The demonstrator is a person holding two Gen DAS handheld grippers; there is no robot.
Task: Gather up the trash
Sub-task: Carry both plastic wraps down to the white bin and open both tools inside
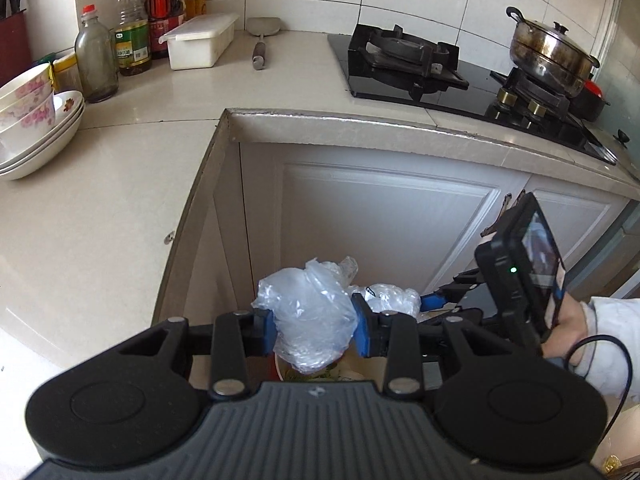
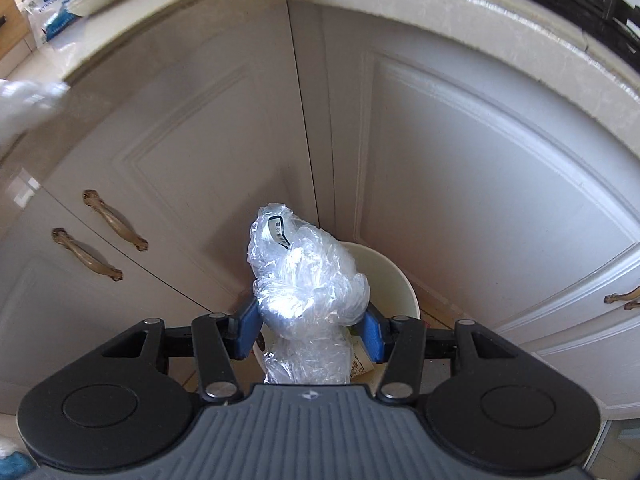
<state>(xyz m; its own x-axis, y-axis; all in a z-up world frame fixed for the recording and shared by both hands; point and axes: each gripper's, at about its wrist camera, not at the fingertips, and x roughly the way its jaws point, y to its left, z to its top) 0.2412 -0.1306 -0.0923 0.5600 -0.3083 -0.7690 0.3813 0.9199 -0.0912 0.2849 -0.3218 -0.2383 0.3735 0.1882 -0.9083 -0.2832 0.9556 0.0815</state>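
Two crumpled clear plastic bags are in play, one in each gripper. The left gripper point(image 1: 316, 326) has its blue fingers point(image 1: 265, 330) pressed against both sides of a wad of clear plastic bag point(image 1: 310, 312), which bulges above and below the pads. Below that wad, a red-rimmed container point(image 1: 280, 368) with something green inside shows, mostly hidden by the plastic.

Just right of the left fingers, the right gripper point(image 1: 430, 302) comes in from the side with a person's hand point(image 1: 568, 324) in a pale sleeve behind its black screen unit; a second lump of clear plastic sits at its blue fingertip.

From the right wrist view, the right gripper point(image 2: 310, 330) holds its fingers point(image 2: 247, 326) at a middling width, closed on a bigger clear plastic bag bundle point(image 2: 308, 300). A small white label with dark print point(image 2: 276, 232) is caught in the top of the bundle; the characters are too small to read. Right behind and beneath the bundle stands a cream waste bin point(image 2: 404, 288), set on the floor in the corner where the cream cabinet doors point(image 2: 480, 184) meet. Bronze door handles point(image 2: 114, 220) lie to the left of the fingers.

Far ahead of the left fingers, on the bench point(image 1: 120, 200), stand an oil bottle with a green and yellow label point(image 1: 132, 24), its writing illegible, red-labelled sauce bottles point(image 1: 164, 0), a white lidded box point(image 1: 200, 40), stacked floral bowls point(image 1: 32, 120), and to the right a gas hob point(image 1: 440, 68) carrying a steel pot point(image 1: 552, 56).
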